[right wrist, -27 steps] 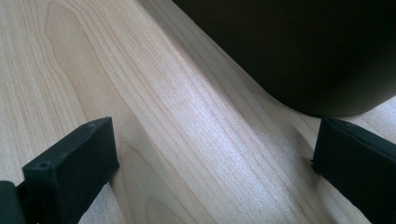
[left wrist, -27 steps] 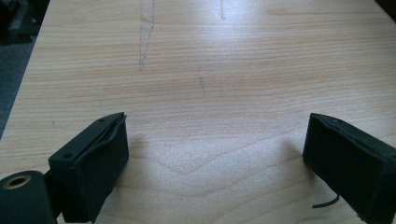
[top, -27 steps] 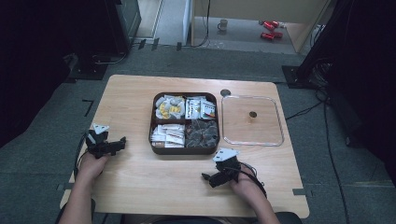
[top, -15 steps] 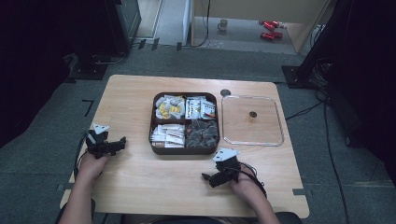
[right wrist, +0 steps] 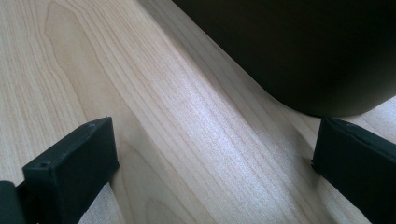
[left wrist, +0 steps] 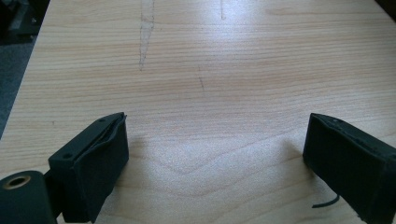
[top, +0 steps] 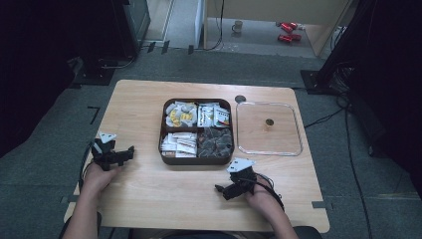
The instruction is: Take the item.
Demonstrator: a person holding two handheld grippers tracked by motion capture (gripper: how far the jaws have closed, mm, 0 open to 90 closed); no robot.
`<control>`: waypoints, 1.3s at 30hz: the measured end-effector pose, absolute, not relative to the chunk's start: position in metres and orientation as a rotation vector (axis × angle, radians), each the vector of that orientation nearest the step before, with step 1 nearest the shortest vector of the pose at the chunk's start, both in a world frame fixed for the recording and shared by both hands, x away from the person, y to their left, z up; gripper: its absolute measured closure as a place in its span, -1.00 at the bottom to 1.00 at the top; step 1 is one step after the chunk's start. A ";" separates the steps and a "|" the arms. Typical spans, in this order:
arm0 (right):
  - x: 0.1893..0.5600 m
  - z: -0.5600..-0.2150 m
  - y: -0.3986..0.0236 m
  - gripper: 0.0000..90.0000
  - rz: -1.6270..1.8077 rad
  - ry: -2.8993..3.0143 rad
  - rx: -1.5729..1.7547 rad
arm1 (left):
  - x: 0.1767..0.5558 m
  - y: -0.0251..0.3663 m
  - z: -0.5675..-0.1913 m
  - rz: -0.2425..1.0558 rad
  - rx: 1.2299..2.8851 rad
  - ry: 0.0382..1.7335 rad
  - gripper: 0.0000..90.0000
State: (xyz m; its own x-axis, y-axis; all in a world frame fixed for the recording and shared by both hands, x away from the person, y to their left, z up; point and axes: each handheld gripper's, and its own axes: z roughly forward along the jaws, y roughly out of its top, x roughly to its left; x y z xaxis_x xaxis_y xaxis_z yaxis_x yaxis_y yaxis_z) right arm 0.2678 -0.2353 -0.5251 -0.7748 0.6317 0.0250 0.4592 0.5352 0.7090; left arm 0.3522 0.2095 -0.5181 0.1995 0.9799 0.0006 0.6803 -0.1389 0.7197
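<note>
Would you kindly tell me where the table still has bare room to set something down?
The table is bare left of the brown tray, and along the front between both hand-held grippers. It is crowded on the right, where the clear lid lies close beside the tray.

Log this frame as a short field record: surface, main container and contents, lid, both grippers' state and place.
surface: light wooden table
container: dark brown four-compartment tray, mid-table, holding packets and wrapped snacks
lid: clear square plastic lid, flat on the table just right of the tray, apart from it
left gripper: open, nothing between its jaws, near the table's left edge, pointing toward the tray
right gripper: open, nothing between its jaws, on the person's side of the tray's near right corner
contact: neither gripper touches tray or lid
</note>
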 end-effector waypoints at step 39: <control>0.268 -0.525 -0.235 -1.00 1.069 2.538 0.922 | 0.368 0.208 -0.494 0.379 2.033 1.387 -0.28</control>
